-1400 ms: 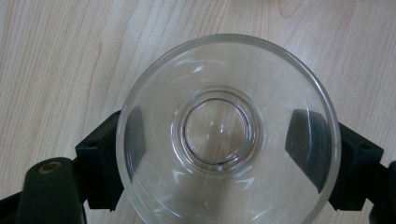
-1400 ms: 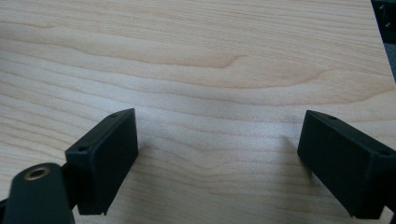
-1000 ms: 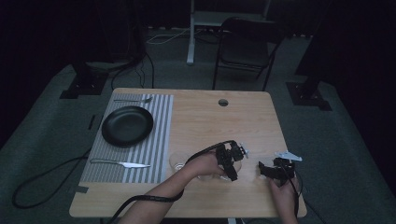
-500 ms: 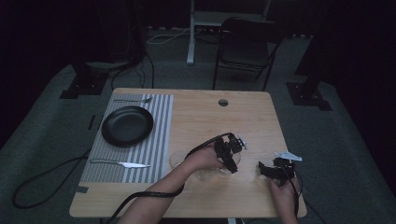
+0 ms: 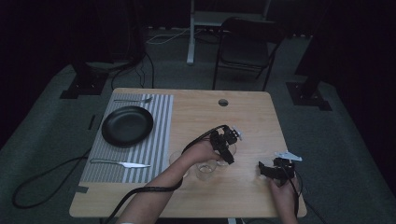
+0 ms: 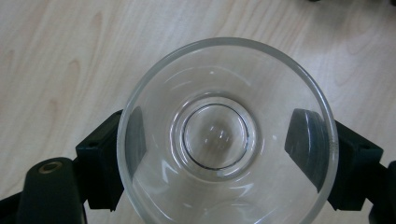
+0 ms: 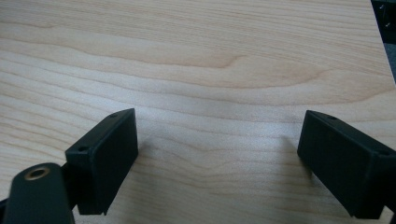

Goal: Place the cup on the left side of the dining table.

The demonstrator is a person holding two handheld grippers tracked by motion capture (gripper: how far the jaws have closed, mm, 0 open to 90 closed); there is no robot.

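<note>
Wooden table, upright clear glass between left tool jaws

the high view sits above the person's side, looking forward and down over the whole wooden table and the dark floor past it. the left gripper view looks steeply down, very close, into a clear glass. the right gripper view skims low over bare wood. all three share the tabletop.
</note>
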